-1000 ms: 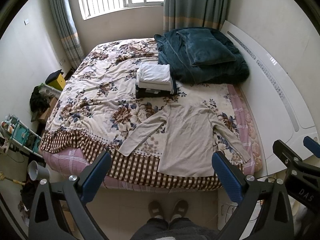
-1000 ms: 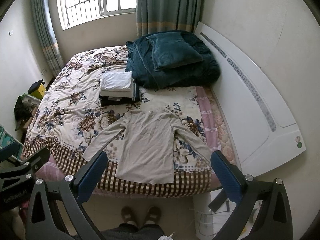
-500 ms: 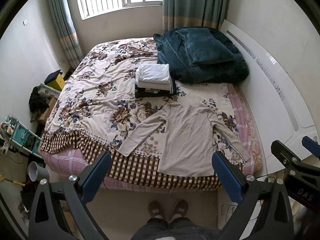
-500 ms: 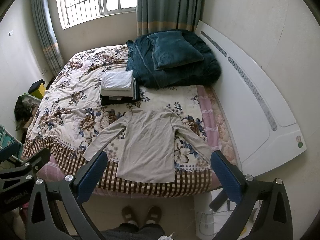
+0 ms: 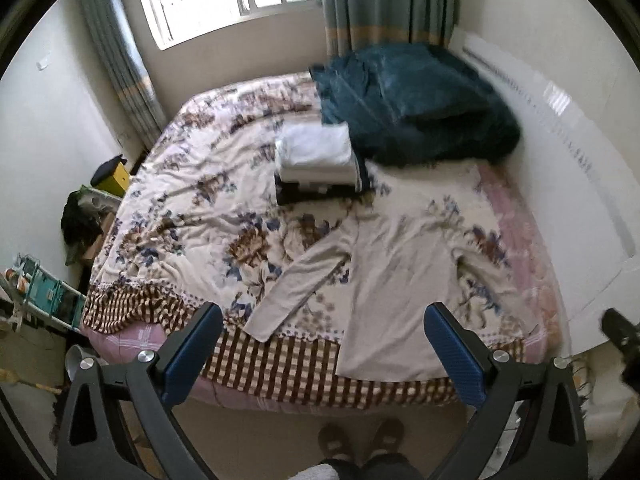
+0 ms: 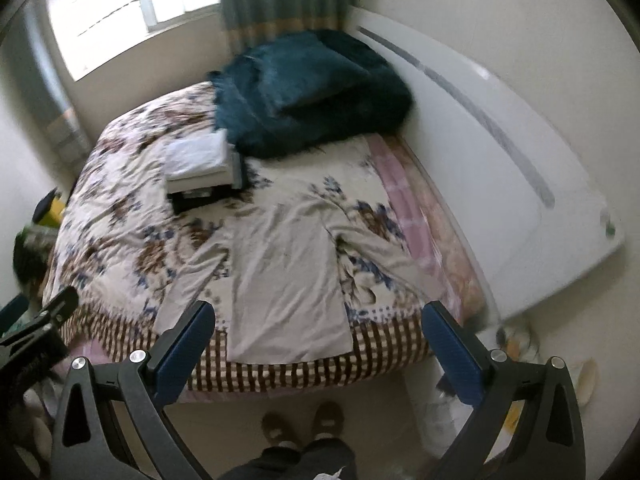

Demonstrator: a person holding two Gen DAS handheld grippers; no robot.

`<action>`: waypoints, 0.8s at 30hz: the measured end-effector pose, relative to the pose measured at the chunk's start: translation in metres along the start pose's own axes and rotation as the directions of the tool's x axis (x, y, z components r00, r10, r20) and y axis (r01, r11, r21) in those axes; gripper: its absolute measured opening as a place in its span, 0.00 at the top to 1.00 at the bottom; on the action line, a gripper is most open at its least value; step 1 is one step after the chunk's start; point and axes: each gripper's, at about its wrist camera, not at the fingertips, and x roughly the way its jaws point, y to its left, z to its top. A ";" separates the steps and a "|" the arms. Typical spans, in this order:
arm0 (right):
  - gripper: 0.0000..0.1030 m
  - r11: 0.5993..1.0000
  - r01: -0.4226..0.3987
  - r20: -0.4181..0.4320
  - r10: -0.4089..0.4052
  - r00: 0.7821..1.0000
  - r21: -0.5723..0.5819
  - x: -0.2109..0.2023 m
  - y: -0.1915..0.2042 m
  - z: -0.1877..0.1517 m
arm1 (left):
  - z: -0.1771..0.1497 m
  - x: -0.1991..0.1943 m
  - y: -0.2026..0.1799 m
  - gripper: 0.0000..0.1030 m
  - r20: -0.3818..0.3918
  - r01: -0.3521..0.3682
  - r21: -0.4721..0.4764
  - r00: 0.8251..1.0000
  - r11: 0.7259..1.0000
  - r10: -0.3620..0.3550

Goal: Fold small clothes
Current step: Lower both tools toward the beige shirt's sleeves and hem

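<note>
Both tools, left tool (image 5: 323,330) and right tool (image 6: 319,328), gape apart above the flat beige long-sleeved shirt (image 5: 394,288); beyond it, a folded clothes stack (image 5: 316,162) abuts the teal plush blanket (image 5: 416,108).

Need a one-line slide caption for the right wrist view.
Open right gripper above a beige long-sleeved shirt spread flat on the floral bed, folded stack behind.

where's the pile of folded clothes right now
The folded stack sits mid-bed in both wrist views, just left of the dark teal blanket and beyond the spread beige shirt.
</note>
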 end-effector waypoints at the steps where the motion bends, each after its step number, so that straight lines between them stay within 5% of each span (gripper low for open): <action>1: 0.00 0.999 0.027 -0.014 -0.027 1.000 0.028 0.018 -0.006 0.000 | 0.001 0.016 -0.001 0.00 -0.007 0.006 0.008 1.000 1.000 -0.006; 5: 0.00 0.983 0.127 -0.051 -0.122 0.991 0.131 0.087 -0.041 -0.001 | 0.004 0.080 -0.024 0.00 -0.069 -0.017 0.063 0.997 0.998 0.021; 9: 0.00 0.946 0.147 -0.169 -0.101 0.980 0.290 0.174 -0.101 -0.005 | 0.004 0.146 -0.055 0.00 -0.147 -0.052 0.128 0.987 0.990 0.071; 16: 0.02 0.769 0.184 -0.321 0.030 0.947 0.613 0.345 -0.235 -0.027 | 0.005 0.250 -0.103 0.00 -0.282 -0.086 0.180 0.950 0.980 0.135; 24: 0.11 0.599 0.330 -0.420 0.011 0.907 0.729 0.510 -0.344 -0.061 | 0.012 0.388 -0.172 0.00 -0.354 -0.076 0.203 0.924 0.976 0.146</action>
